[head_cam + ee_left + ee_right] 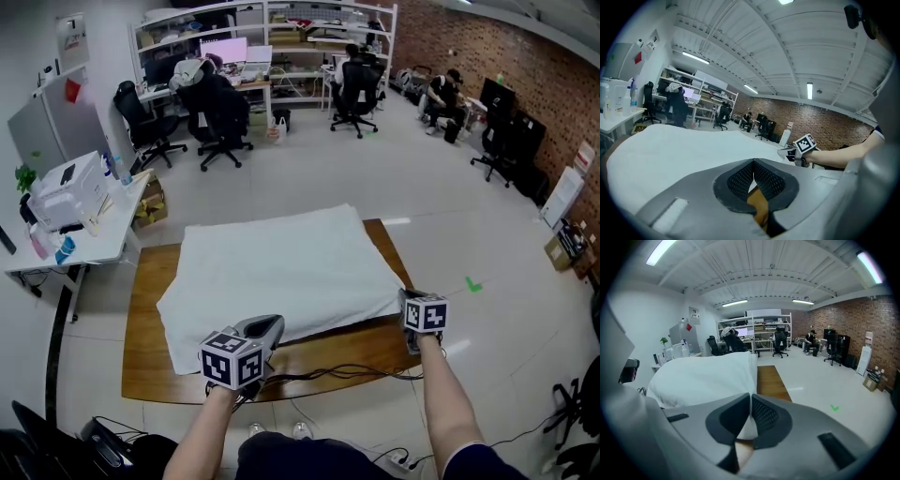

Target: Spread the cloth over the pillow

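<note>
I have the left gripper (753, 174) and the right gripper (750, 411) both clenched on the cloth (281, 267) at its edge nearest the table's (150, 375) near edge. The cloth looks nearly spread over the hidden pillow. Next I'd pull evenly to smooth it.

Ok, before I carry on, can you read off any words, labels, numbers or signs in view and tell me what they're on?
No text can be read in any view.
Wall poster: print too blurred.
Standing sign by the brick wall: too small.
Left marker cube, right marker cube: black-and-white squares, no letters.
Green floor mark: a tick shape, no words.
Cloth: plain white, no label shows.
</note>
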{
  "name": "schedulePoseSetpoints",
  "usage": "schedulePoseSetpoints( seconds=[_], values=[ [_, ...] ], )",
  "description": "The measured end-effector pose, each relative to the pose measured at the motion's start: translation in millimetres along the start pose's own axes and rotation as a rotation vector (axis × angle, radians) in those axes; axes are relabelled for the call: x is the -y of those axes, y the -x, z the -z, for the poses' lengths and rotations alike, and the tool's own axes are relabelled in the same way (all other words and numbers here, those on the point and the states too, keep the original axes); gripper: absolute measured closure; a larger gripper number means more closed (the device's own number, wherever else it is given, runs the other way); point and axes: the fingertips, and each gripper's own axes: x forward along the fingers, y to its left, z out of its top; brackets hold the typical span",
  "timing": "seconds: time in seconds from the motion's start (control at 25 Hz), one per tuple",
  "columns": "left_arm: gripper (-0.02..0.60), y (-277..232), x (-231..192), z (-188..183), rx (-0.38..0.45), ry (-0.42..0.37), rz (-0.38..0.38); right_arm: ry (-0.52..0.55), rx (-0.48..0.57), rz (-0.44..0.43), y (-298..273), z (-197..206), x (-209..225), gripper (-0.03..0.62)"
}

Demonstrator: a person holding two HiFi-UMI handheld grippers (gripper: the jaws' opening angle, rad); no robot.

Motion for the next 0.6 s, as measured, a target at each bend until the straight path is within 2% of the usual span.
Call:
schedulePoseSetpoints(
  seconds=[0.2, 0.4, 0.6],
  values=[
    [0.581, 2.4, 1.0, 0.2, -0.004, 0.001, -0.011, -0.032, -0.045, 0.014, -1.3, 24.1, 8.8, 0.571],
    [0.581, 10.7, -6.1, 0.8, 0.000, 0.004, -0.027, -0.032, -0.067, 0.047, -5.2, 30.1, 10.4, 0.560],
    [0.581, 18.3, -12.3, -4.1, 0.018, 0.007, -0.045, -0.049, -0.029, 0.121, 11.1, 18.3, 20.2, 0.494]
  ],
)
